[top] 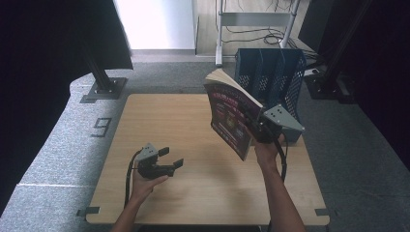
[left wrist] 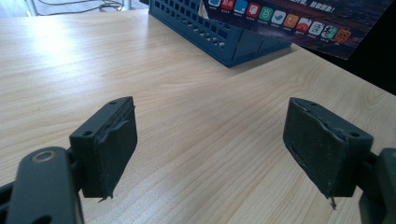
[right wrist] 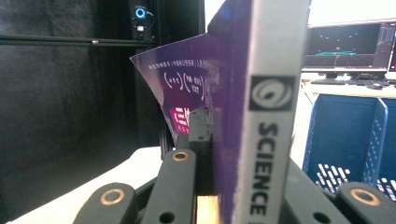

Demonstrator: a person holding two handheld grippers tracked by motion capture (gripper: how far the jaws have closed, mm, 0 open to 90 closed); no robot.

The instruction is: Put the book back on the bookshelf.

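A thick purple-covered book (top: 229,113) is held up in the air, tilted, over the right half of the wooden table (top: 159,125). My right gripper (top: 261,128) is shut on its spine edge. In the right gripper view the book (right wrist: 261,116) stands between the jaws with its grey spine reading SCIENCE. A blue slotted file rack (top: 273,77) stands upright at the table's back right, just behind the book. My left gripper (top: 171,158) hovers low over the front left of the table, open, with nothing between its pads (left wrist: 112,144). The left gripper view looks toward the rack (left wrist: 219,35) and the book's lower cover (left wrist: 299,21).
A black frame post on a floor plate (top: 104,87) stands off the table's back left. Cables and a metal stand (top: 251,19) lie on the floor behind. A monitor (right wrist: 345,46) sits beyond the rack (right wrist: 345,135). Grey carpet (top: 63,140) surrounds the table.
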